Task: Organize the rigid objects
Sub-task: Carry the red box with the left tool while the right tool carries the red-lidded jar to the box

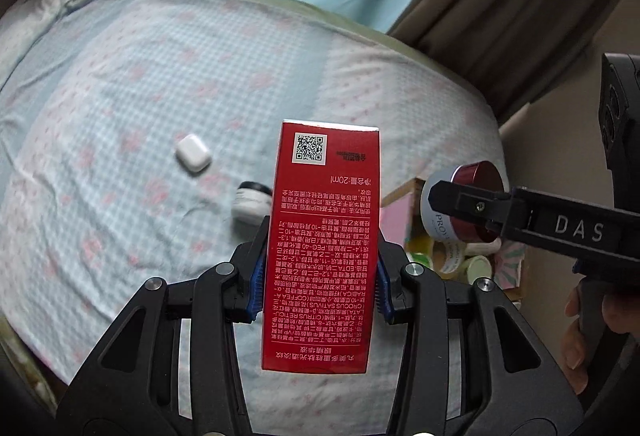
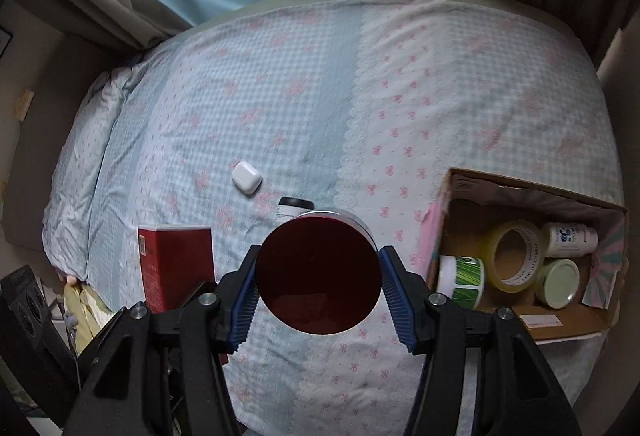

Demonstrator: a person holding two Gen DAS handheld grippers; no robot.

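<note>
Left wrist view shows our left gripper (image 1: 320, 268) clamped on a tall red cardboard carton printed with white text (image 1: 322, 248), its blue pads pressing the two narrow sides roughly halfway up, the carton held clear above the checked bedspread with pink bows (image 1: 120, 95). Our right gripper (image 2: 318, 276) grasps a round cream jar with a dark red lid (image 2: 318, 272) across its width, also off the bed. An open cardboard box (image 2: 532, 191) sits at the bed's right edge, already holding a roll of clear tape (image 2: 514, 256) and several small jars. A white earbud case (image 2: 246, 177) and a small black-lidded white jar (image 1: 250, 205) lie loose on the cover.

We judge both loads are headed for the box. The carton is thin card and could crush or pivot between the pads. The jar's curved wall gives little contact, so a tilt might let it slip. The box is crowded, and two grippers arriving together could collide.
</note>
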